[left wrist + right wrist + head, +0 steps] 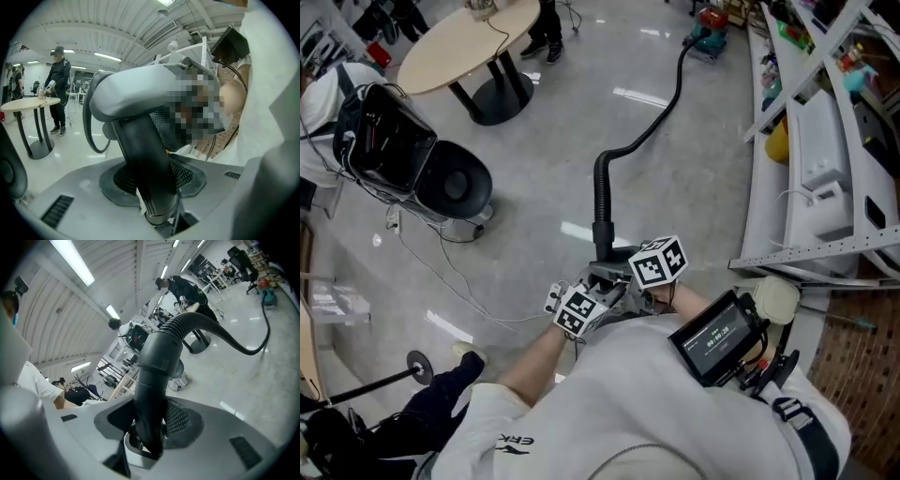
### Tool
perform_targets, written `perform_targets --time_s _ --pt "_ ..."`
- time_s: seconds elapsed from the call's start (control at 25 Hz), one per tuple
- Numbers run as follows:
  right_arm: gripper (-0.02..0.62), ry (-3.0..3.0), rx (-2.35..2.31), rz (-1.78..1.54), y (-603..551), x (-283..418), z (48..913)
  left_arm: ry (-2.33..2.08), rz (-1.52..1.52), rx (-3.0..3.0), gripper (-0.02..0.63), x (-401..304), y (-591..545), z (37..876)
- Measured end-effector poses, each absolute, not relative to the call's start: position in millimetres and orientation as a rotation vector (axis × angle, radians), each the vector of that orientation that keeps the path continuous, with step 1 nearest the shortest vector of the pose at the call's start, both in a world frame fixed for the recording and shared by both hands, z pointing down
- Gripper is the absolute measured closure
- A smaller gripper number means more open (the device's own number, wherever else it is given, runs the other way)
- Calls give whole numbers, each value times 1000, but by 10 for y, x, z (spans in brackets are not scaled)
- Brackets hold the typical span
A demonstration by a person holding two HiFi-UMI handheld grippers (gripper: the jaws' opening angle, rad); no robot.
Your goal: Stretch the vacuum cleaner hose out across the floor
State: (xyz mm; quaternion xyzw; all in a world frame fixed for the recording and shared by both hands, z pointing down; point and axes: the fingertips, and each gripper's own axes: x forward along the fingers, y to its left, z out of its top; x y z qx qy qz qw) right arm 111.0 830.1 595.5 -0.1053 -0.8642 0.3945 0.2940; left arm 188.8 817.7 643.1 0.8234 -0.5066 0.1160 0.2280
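Status: task under way, not complete.

My left hand-held gripper (157, 180) is clamped on the hose (670, 94) at its rigid end, the dark tube seated between the pads. My right hand-held gripper (150, 427) is clamped on the same end, just beside the left, where the smooth cuff (157, 357) meets the ribbed part.

Location: the hose runs from the cleaner (710, 28), which stands far off by the shelving, across the floor (544, 159) toward me. It bends once on the floor, then rises steeply to my two grips, close to my body.

Done, in my judgement: the end is secured and lifted, and much of the length is already drawn out.

Left: the bend and the upright stretch still hold slack. More pull away from the cleaner is needed, then the end laid flat.
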Motion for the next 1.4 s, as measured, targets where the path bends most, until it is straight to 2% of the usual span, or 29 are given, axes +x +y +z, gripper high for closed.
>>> perform_targets --time_s 0.96,1.4 --pt "423 -2346 -222 1083 8074 2669 6177 -1225 433 2205 453 3400 8082 6724" --pt "423 -2494 42 1071 7875 3123 5940 -1167 377 2215 453 3545 8231 6653"
